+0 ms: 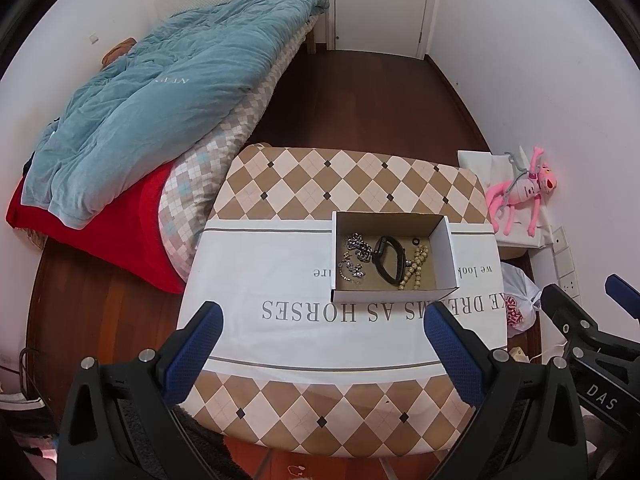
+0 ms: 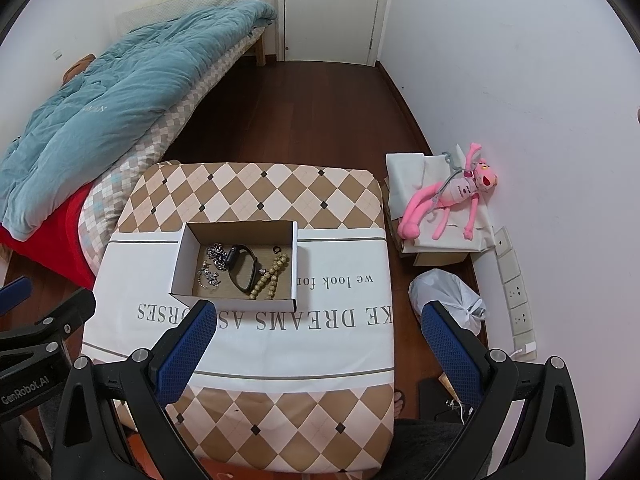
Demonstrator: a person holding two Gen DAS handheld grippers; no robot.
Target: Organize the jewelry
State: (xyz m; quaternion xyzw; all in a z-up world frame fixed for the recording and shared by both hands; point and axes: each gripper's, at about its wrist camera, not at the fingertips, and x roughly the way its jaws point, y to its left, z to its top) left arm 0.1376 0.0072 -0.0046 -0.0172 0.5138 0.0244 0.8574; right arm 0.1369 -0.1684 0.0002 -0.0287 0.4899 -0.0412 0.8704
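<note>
White walls (image 2: 500, 60) enclose a small room with a dark wooden floor (image 2: 304, 120). A white door (image 2: 332, 8) stands closed at the far end. Along the left wall, a bed (image 1: 256, 92) carries a teal quilt (image 1: 160, 100) over a red blanket (image 1: 132, 236). Wall sockets (image 2: 516, 288) line the right wall low down, near a pink plush toy (image 2: 452, 196).

You face a tan-and-cream diamond-checked cloth (image 1: 320, 184) with a white band; a white box (image 1: 390, 294) with brown floor; teal quilt (image 1: 160, 92) at ten o'clock; pink plush toy (image 2: 448, 200) at two o'clock.
</note>
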